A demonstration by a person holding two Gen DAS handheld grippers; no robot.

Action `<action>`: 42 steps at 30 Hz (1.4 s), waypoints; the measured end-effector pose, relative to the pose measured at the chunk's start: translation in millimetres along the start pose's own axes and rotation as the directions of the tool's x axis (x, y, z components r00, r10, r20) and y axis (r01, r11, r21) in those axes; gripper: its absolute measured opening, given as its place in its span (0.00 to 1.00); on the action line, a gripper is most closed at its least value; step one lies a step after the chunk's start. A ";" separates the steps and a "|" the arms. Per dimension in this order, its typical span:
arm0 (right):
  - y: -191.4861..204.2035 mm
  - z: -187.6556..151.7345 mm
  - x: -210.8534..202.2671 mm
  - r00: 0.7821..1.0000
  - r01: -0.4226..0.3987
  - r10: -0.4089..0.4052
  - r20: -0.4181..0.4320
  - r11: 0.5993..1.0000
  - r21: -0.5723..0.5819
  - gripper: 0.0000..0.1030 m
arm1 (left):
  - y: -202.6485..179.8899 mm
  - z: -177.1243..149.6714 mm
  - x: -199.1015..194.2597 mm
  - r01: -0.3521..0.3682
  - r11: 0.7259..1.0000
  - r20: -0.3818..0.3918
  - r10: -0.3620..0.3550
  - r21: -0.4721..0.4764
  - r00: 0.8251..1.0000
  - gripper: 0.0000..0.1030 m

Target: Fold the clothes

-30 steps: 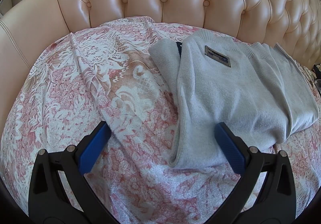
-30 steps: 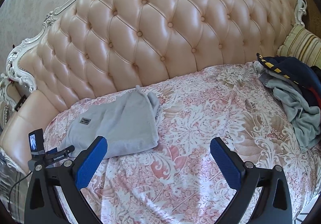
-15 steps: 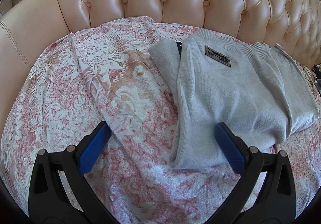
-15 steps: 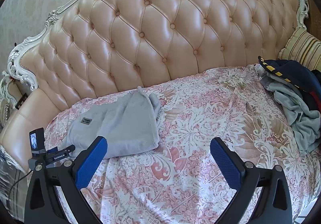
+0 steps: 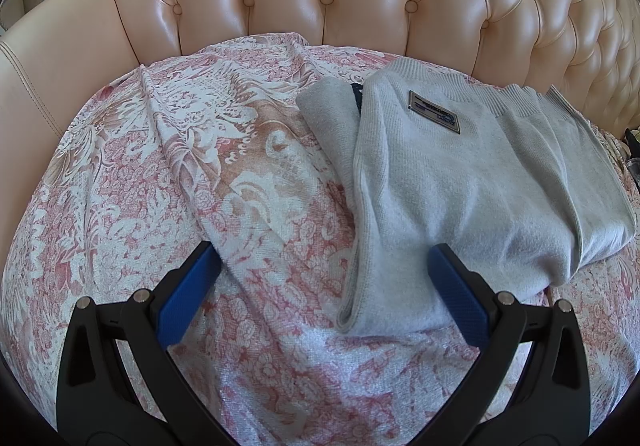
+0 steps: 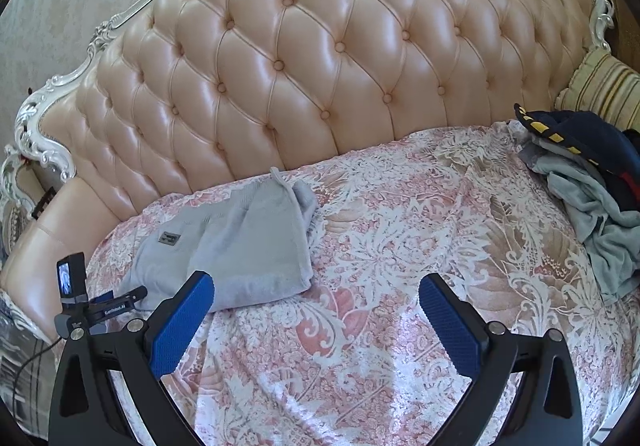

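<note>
A folded light grey sweater with a small rectangular label lies on the pink floral cover of a sofa. My left gripper is open and empty, just in front of the sweater's near edge. The sweater also shows in the right wrist view at left. My right gripper is open and empty, held above the cover to the right of the sweater. A pile of unfolded clothes, dark blue and grey-green, lies at the far right of the seat.
The tufted peach leather backrest runs behind the seat, with a padded armrest at left. A striped cushion sits behind the pile. The left gripper's camera mount shows at lower left in the right wrist view.
The right wrist view has drifted slightly, the scene sliding a little down and right. The left gripper and the sweater have not moved.
</note>
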State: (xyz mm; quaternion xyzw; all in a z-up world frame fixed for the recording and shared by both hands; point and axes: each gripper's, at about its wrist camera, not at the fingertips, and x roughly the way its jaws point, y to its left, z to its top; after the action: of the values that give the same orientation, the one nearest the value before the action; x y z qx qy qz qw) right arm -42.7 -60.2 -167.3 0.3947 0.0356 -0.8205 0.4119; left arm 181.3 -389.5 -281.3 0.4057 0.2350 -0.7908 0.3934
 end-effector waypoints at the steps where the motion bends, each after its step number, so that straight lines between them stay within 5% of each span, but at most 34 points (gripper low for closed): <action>1: -0.9 0.0 0.1 1.000 0.001 -0.001 0.000 1.000 0.000 1.00 | 0.1 -0.2 -0.2 0.000 1.000 0.000 0.000 -0.001 1.000 1.00; 26: -3.2 -6.7 9.8 1.000 0.013 -0.012 0.011 0.996 -0.085 1.00 | -0.3 0.3 0.9 0.000 1.000 0.003 0.000 -0.001 1.000 1.00; 28: 13.8 -4.6 22.8 0.999 0.004 -0.008 -0.032 0.994 -0.110 1.00 | -0.3 0.5 1.1 0.000 1.000 0.003 0.000 -0.001 1.000 1.00; 31: 97.9 18.9 9.8 0.992 -0.116 0.123 0.013 0.959 -0.259 1.00 | -0.1 1.0 1.4 0.001 1.000 0.003 -0.001 0.000 1.000 1.00; 35: 177.7 49.8 -25.7 0.946 -0.244 0.304 0.113 0.898 -0.367 1.00 | -0.1 1.3 1.7 0.001 1.000 0.002 -0.001 0.001 1.000 1.00; 38: 193.4 60.4 -38.3 0.924 -0.257 0.341 0.174 0.889 -0.379 1.00 | -0.5 1.4 1.9 0.001 1.000 0.002 -0.001 0.001 1.000 1.00; 42: 193.4 51.1 -24.1 0.938 -0.234 0.310 0.152 0.895 -0.381 1.00 | -0.3 1.4 1.7 0.001 1.000 0.002 -0.001 0.001 1.000 1.00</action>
State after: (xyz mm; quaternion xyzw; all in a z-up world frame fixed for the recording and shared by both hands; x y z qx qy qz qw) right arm 70.3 -191.5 -64.4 0.2260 0.0848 -0.7711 0.5893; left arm 179.8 -391.0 -281.9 0.4047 0.2346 -0.7916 0.3931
